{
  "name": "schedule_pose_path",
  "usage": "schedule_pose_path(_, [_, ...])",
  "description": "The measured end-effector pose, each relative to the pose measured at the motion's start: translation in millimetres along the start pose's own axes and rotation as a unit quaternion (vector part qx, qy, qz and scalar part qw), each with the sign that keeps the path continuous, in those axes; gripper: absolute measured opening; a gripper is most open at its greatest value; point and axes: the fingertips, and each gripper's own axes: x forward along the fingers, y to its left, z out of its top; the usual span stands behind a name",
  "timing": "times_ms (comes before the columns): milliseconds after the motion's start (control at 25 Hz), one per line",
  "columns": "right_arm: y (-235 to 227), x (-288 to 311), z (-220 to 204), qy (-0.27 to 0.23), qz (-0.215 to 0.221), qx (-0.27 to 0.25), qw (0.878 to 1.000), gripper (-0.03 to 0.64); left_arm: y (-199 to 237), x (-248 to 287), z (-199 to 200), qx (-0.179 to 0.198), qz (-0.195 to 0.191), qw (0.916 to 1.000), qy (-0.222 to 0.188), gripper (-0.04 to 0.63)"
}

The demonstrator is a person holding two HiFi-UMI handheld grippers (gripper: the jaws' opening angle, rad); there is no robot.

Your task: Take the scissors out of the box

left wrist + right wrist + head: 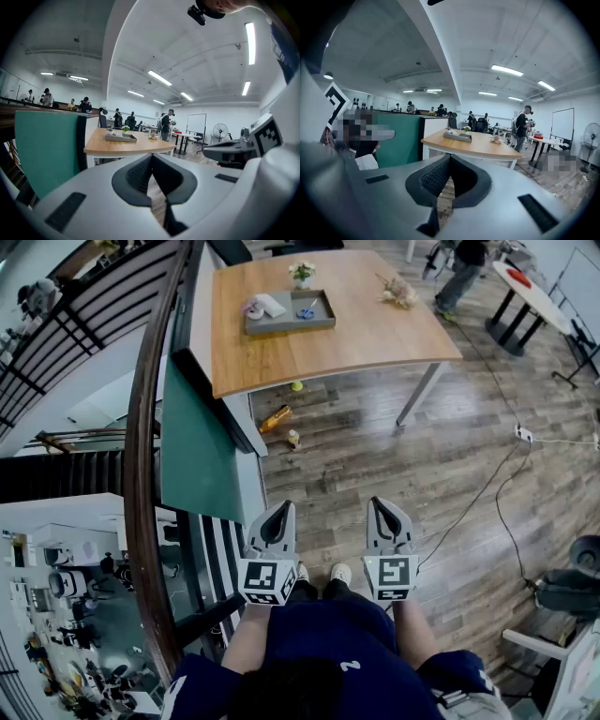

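Blue-handled scissors lie in a shallow grey box on the wooden table far ahead of me. In the box's left part are white items, and a small potted plant stands at its far edge. My left gripper and right gripper are held side by side low in the head view, over the floor and well short of the table. Both are shut with nothing in them. The box is distant in the left gripper view beyond the closed gripper. The right gripper view shows the box past its closed gripper.
A green partition and a dark curved railing run along my left. Small toys lie on the wood floor under the table's near edge. A cable and power strip cross the floor at right. A person stands beyond the table.
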Motion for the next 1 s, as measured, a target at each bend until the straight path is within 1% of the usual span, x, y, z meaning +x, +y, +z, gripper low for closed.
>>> schedule_pose_path(280, [16.1, -3.5, 1.5, -0.004, 0.006, -0.003, 1.0, 0.008, 8.0, -15.9, -6.2, 0.002, 0.007, 1.0, 0.004, 0.003])
schedule_pose_path(360, [18.0, -4.5, -0.1, -0.006, 0.011, 0.003, 1.0, 0.008, 8.1, -18.7, -10.7, -0.005, 0.006, 0.9999, 0.008, 0.003])
schedule_pose_path(440, [16.3, -6.1, -2.8, -0.008, 0.013, 0.02, 1.0, 0.009, 5.5, -19.5, -16.4, -0.022, -0.002, 0.9996, 0.016, 0.005])
schedule_pose_path(480, [14.8, -6.6, -4.5, -0.009, 0.017, 0.031, 0.999, 0.011, 2.7, -18.5, -19.5, -0.034, -0.011, 0.9991, 0.021, 0.011])
schedule_pose_path(520, [14.4, -6.5, -6.6, -0.008, 0.026, 0.04, 0.999, 0.023, -1.1, -16.7, -22.6, -0.045, -0.024, 0.9983, 0.027, 0.065])
schedule_pose_path(560, [15.7, -5.5, -9.1, -0.006, 0.041, 0.047, 0.998, 0.142, -5.1, -14.8, -25.1, -0.055, -0.037, 0.9973, 0.033, 0.16])
schedule_pose_path(600, [17.0, -4.0, -11.4, -0.003, 0.057, 0.051, 0.997, 0.302, -8.9, -12.9, -26.8, -0.059, -0.048, 0.9965, 0.036, 0.235])
schedule_pose_path(640, [16.5, -2.7, -13.0, -0.002, 0.067, 0.053, 0.996, 0.353, -11.9, -11.1, -27.6, -0.06, -0.053, 0.9961, 0.038, 0.287])
schedule_pose_path(680, [14.1, -1.9, -14.0, -0.002, 0.07, 0.053, 0.996, 0.39, -14.3, -9.4, -27.5, -0.058, -0.055, 0.9961, 0.037, 0.316])
schedule_pose_path(760, [7.2, -1.4, -15.4, -0.003, 0.071, 0.05, 0.996, 0.394, -19.0, -5.9, -25.2, -0.056, -0.055, 0.9964, 0.031, 0.334])
schedule_pose_path(920, [-5.7, -1.0, -17.5, -0.001, 0.08, 0.039, 0.996, 0.386, -34.5, 2.1, -17.1, -0.077, -0.066, 0.9947, 0.015, 0.334])
schedule_pose_path(1000, [-11.4, -0.9, -18.6, -0.003, 0.083, 0.036, 0.996, 0.369, -42.7, 6.5, -15.3, -0.066, -0.063, 0.9958, 0.012, 0.334])
